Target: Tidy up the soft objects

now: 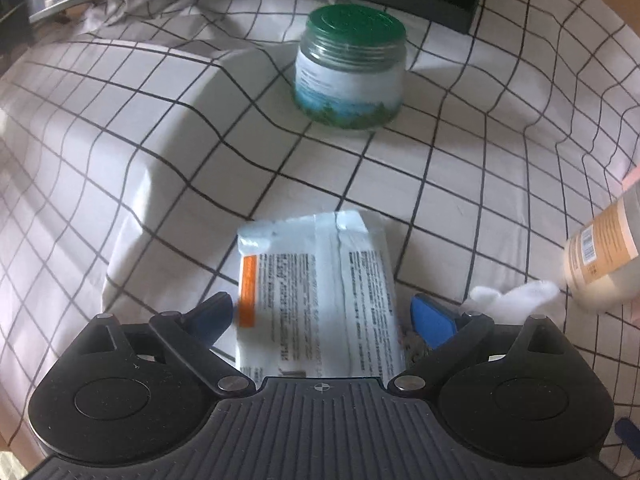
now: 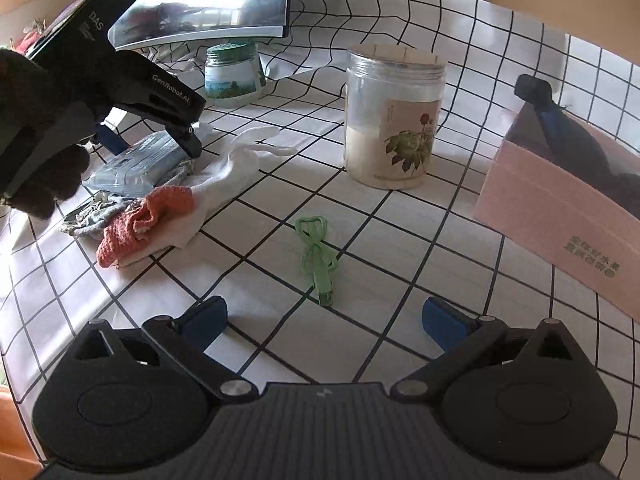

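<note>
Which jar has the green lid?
The short jar near the monitor, by the left gripper. The tall flower-label jar stands mid-table with no green lid.

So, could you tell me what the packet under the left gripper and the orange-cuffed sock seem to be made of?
The packet looks like glossy plastic film: it creases sharply, catches the light and carries printed text. The orange-cuffed sock looks like soft knit fabric, matte, with a ribbed, slumped cuff; probably cotton, though the fibre cannot be told.

Two jars are being counted: one green-lidded jar (image 2: 231, 76) and one clear flower-labelled jar (image 2: 394, 118). One wipes packet (image 2: 136, 162), one white sock (image 2: 232, 168), one orange knitted cloth (image 2: 148, 220), one green cable (image 2: 316, 256) and one pink box (image 2: 560, 216) are being seen.
</note>
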A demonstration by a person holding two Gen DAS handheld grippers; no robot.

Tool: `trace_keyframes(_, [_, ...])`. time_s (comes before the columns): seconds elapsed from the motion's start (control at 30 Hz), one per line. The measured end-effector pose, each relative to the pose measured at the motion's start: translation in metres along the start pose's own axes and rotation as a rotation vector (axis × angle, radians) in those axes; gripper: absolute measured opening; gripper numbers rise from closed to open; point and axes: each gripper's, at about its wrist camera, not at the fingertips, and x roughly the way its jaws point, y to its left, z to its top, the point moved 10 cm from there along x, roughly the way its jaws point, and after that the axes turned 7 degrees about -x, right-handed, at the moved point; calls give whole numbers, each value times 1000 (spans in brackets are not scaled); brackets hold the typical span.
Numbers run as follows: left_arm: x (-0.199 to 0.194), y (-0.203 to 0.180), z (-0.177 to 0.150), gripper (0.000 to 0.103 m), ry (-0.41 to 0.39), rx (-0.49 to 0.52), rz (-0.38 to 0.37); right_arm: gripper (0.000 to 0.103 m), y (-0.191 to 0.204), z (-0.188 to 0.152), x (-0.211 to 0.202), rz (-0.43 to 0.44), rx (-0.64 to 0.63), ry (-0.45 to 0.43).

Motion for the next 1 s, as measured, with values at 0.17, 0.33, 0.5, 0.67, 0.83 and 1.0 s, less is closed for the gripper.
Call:
trace_keyframes(0.17, [-9,-1,3,82,-25,16,-57,103,0,-2,-2,-5,6,8])
trace_keyframes(0.33, [-47,9,20,81,-127,-8,-131,103,3,0,1,33,-33,32])
trace_keyframes(0.5, [-85,16,30,81,-199,25,-151,98,5,8,4,66,-29,46])
trace_keyframes(0.67, [-108,13,19,81,-211,51,-215,66,12,24,7,48,-50,6])
trace_keyframes(0.83, [-121,1,2,81,-189,101,-277,48,8,31,18,16,-19,23])
trace_keyframes(1.0, [-123,-23,-20,81,-137,200,-345,20,5,36,11,6,-31,55])
